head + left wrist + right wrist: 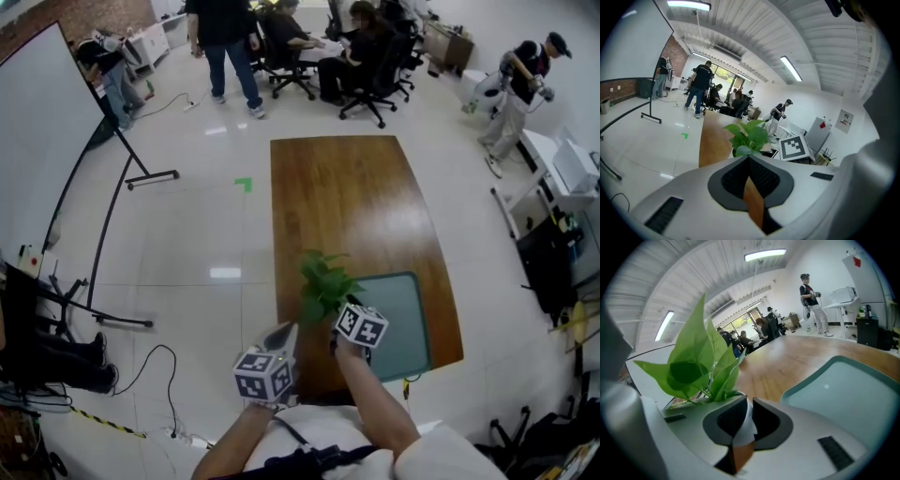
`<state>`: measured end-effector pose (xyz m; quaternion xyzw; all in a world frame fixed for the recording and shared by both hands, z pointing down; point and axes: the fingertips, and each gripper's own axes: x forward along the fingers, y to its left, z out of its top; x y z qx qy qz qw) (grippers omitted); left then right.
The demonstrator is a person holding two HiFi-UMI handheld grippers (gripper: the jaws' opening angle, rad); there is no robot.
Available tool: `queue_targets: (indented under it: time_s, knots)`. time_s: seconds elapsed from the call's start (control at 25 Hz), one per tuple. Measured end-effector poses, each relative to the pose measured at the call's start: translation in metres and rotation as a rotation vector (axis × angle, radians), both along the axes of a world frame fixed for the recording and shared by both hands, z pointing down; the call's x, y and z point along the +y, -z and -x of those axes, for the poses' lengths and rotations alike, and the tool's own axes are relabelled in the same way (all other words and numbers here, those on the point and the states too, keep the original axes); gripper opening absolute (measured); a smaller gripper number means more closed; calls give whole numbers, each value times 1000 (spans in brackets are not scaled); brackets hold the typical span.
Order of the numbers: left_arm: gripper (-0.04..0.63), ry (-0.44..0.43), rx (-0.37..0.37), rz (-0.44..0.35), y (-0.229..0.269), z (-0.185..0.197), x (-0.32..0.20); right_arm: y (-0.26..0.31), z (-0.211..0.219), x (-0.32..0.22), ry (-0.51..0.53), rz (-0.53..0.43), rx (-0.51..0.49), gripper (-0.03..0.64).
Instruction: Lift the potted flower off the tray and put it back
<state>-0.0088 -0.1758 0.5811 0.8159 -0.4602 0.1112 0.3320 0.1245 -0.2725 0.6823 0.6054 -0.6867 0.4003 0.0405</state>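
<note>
In the head view the table [356, 206] runs from the centre toward the lower right, with the tray [405, 323] on its near right corner. The potted flower [323, 283] is just left of the tray, seemingly outside its rim, between the jaws of the right gripper [336, 330]. The left gripper [284, 336] lies lower left of it. A whiteboard [42, 141] stands at upper left, and seated people [356, 47] are beyond the table's far end.

A wooden table [347, 202] is standing on the pale tiled floor [187, 225]. A teal tray [410, 323] is lying flat near its near right corner.
</note>
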Motion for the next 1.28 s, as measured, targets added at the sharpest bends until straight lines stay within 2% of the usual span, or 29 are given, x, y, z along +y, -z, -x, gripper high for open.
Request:
queue_targets:
  time_s: [0.2, 0.72, 0.88, 1.28]
  knots:
    - [-3, 45, -1, 7, -3, 23, 8, -13, 26, 6, 44, 22, 7, 48]
    - [-3, 74, 5, 26, -7, 44, 27, -22, 38, 17, 47, 32, 12, 67]
    - [-4, 64, 5, 21, -5, 48, 33, -16, 32, 18, 14, 14, 11, 153]
    - [-3, 24, 26, -17, 11, 55, 60, 25, 0, 72, -65, -40, 17, 156]
